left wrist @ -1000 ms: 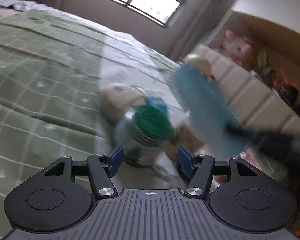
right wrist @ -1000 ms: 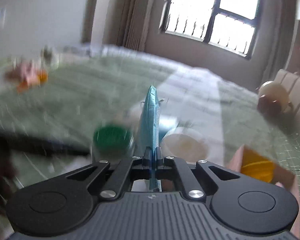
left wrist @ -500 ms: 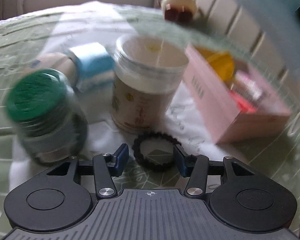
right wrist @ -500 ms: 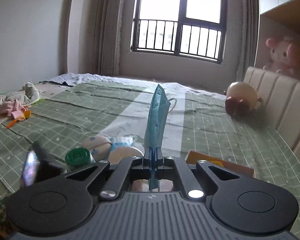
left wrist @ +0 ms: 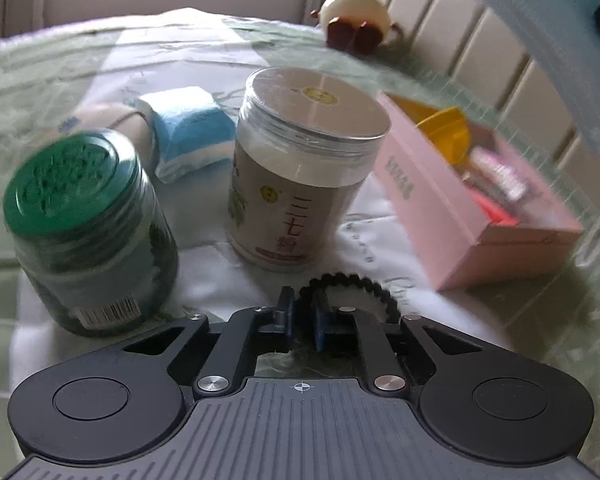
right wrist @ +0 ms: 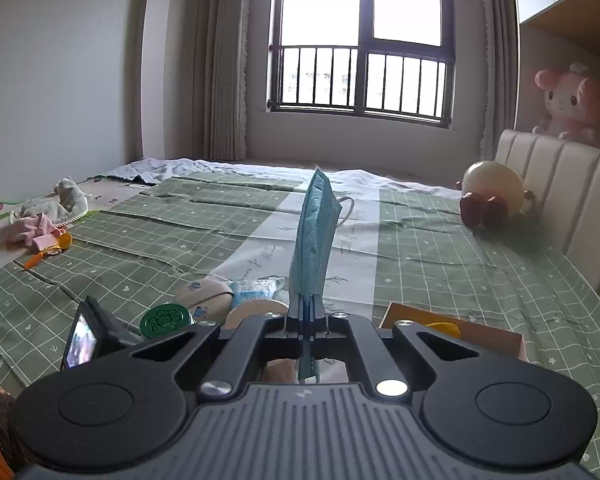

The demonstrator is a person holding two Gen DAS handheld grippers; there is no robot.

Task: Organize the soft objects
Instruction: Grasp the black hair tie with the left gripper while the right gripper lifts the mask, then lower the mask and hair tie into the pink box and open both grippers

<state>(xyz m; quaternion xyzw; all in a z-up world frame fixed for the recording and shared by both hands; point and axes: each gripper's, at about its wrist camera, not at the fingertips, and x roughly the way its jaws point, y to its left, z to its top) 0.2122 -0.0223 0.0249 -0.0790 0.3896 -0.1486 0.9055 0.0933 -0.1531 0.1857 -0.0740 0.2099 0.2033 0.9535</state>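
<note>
My right gripper (right wrist: 307, 307) is shut on a blue face mask (right wrist: 313, 236) and holds it upright, above the bed. The mask also shows at the top right of the left wrist view (left wrist: 540, 36). My left gripper (left wrist: 302, 309) is shut on the rim of a black scrunchie (left wrist: 360, 292) that lies on the white cloth in front of a white-lidded jar (left wrist: 300, 184). A blue and white pack (left wrist: 188, 132) lies behind the jars.
A green-lidded glass jar (left wrist: 88, 232) stands at the left. An open pink box (left wrist: 472, 200) with yellow and red items sits at the right. A round plush (right wrist: 492, 196) rests by the headboard. Clothes (right wrist: 40, 220) lie at the far left.
My left gripper closed its fingers on the scrunchie's rim. The right gripper lifted the mask higher and steadied.
</note>
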